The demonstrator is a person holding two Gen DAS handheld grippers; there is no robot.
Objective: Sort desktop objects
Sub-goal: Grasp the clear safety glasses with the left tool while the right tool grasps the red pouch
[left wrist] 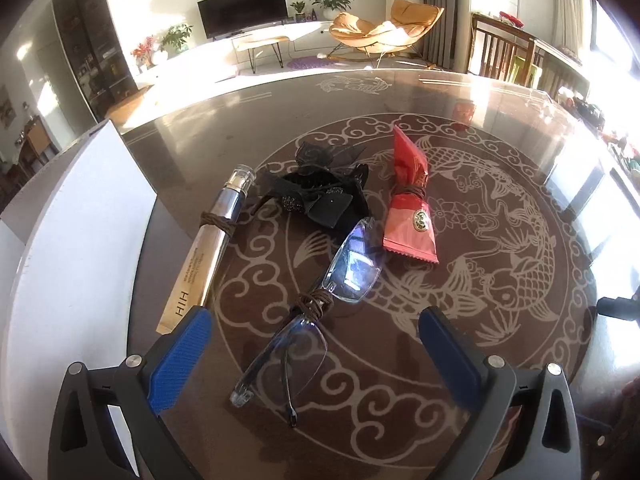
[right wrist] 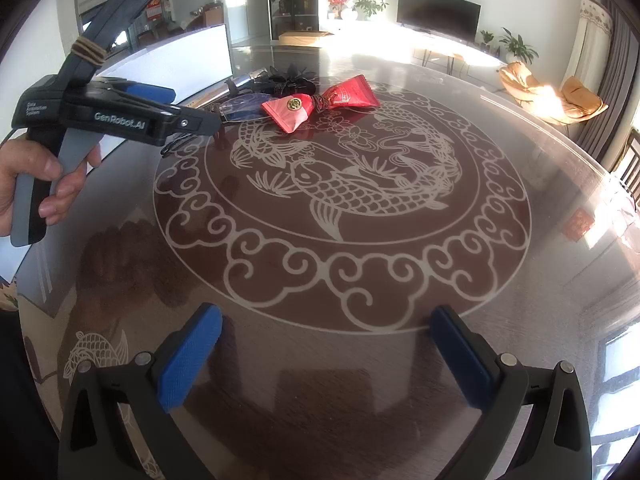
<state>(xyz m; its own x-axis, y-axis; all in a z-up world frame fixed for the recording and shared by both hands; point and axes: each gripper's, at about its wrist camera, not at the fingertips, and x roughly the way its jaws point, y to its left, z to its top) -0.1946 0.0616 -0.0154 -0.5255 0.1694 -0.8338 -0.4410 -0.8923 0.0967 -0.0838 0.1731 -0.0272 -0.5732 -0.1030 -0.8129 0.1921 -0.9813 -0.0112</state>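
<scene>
Left wrist view: the left gripper (left wrist: 314, 354) hangs low over the table (left wrist: 500, 360) with its jaws wide apart, holding nothing. The glasses (left wrist: 316, 304) lie just ahead, their folded arms reaching in between the blue pads (left wrist: 180, 360), a brown cord wound round the bridge. To the left lies the tube (left wrist: 214, 244), also cord-wrapped, beside a white board (left wrist: 76, 240). Beyond the glasses sits the black bow (left wrist: 320, 192), and to its right the red packet (left wrist: 410, 208), tied at the waist.

Right wrist view: the right gripper (right wrist: 326, 350) is well back from the cluster, jaws apart and empty, over bare table. The left gripper appears at the upper left, held in a hand (right wrist: 36, 184) and aimed at the glasses (right wrist: 244, 108); the packet (right wrist: 316, 102) lies just right of them, the bow (right wrist: 290, 78) behind.

My reading is that the sort has barely begun — all four items remain bunched together. The step in hand looks like the approach to the glasses. The next move calls for lowering the left gripper and closing gently on the bridge or frame — not the lens
</scene>
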